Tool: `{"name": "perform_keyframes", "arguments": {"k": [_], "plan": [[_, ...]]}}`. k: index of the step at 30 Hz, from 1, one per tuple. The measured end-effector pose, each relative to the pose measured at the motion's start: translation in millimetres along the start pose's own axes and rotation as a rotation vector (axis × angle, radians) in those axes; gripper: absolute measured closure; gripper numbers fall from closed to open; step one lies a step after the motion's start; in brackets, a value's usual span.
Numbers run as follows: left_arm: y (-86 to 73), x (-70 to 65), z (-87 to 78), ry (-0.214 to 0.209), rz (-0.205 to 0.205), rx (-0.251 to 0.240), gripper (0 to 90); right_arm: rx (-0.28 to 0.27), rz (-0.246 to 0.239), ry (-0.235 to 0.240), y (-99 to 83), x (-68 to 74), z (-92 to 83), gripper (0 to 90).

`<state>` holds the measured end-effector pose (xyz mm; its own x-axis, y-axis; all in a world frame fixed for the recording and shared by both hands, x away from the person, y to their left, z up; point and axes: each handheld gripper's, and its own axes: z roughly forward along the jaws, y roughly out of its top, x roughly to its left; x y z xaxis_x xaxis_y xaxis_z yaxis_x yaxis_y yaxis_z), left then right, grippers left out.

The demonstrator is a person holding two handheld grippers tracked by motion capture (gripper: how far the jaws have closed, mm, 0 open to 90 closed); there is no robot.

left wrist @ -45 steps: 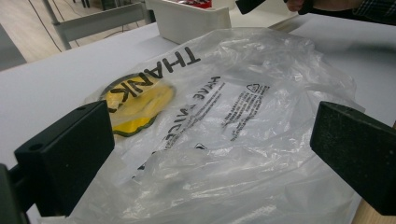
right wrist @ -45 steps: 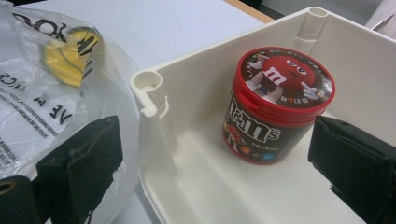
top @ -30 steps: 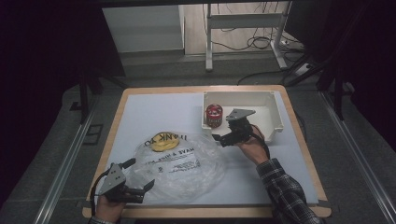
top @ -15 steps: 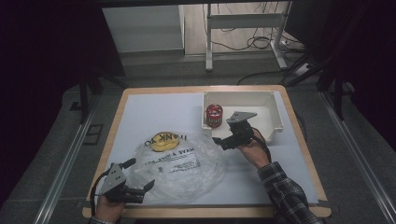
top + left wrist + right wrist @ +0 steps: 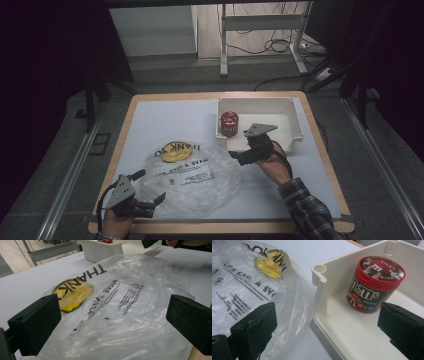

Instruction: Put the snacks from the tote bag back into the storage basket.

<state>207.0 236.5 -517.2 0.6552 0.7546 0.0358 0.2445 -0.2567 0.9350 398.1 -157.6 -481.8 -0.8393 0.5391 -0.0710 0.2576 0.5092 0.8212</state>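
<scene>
Nearest me, my left gripper [image 5: 142, 189] sits at the near-left corner of the table exactly where it was a second ago, jaws spread wide and holding nothing. In the left gripper view the two black jaws frame the near edge of the crumpled clear plastic bag with black printed lettering [image 5: 120, 305] without touching it, as far as I can tell. The bag lies flat on the white table surface [image 5: 165, 120], with a yellow round item [image 5: 172, 153] showing through its far-left part.

Further out, my right gripper [image 5: 246, 156] has barely shifted over the last second; it hovers at the near-left corner of the white rectangular plastic bin [image 5: 295, 131], between the bin and the bag. Its jaws stand wide apart too, empty. In the right gripper view one jaw hangs over the bag's edge and the other over the bin floor, with the bin's corner post [image 5: 319, 271] between them.

Beyond that, the red-lidded round M&M's candy tub [image 5: 374, 285] stands upright inside the bin, near its left wall and clear of both jaws.

With so little movement, I judge I'm pausing between steps: nothing is gripped yet, and the tub looks like the next thing to pick up, probably for the bag.
</scene>
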Motion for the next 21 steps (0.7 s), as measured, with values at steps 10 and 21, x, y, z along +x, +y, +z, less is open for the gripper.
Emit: {"name": "perform_keyframes", "arguments": {"k": [10,21], "plan": [[0.0,-0.1,0.1,0.004,-0.001,0.004,0.0,-0.014,-0.009,-0.001,-1.6,7.0,-8.3,2.6],[-0.1,0.0,0.5,0.007,0.001,0.01,0.0,-0.022,-0.003,0.002,-7.7,12.4,-19.1,2.1]]}}
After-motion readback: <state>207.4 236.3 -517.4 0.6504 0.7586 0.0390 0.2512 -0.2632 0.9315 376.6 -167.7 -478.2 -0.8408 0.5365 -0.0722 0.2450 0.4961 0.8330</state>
